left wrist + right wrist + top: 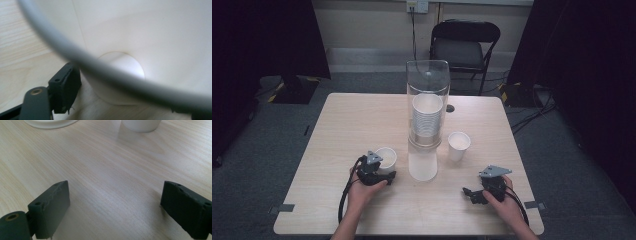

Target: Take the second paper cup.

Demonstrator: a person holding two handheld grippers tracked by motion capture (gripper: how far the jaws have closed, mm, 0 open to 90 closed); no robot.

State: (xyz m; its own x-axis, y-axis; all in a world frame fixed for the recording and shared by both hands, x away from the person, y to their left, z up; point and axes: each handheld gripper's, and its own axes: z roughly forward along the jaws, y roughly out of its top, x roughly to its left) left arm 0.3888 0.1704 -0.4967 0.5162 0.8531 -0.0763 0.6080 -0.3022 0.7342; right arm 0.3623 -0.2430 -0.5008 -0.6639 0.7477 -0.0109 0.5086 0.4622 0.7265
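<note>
**Cups dealt out around a dispenser, one now between the left jaws**

Here the wooden surface [362, 115] carries everything within easy reach of the person seated at its near edge. At its middle stands the tall clear dispenser [427, 80], upright, with a stack of paper cups [427, 120] inside; set centrally, either hand could get to it.

The loose cups sit to each side of it. One white cup [459, 145] stands upright just right of the dispenser, apart from both hands. The other cup [386, 158] is near the left front, and the left hand-held gripper [379, 170] is at it. In the left gripper view the cup's rim [105, 71] sweeps across close to the lens and one jaw lies against the outer wall, so I judge the cup is held or about to be; whether the jaws are actually pressing, I cannot tell.

The right hand-held gripper [472, 192] rests low at the right front, jaws wide over bare wood, seemingly parked until needed.
</note>
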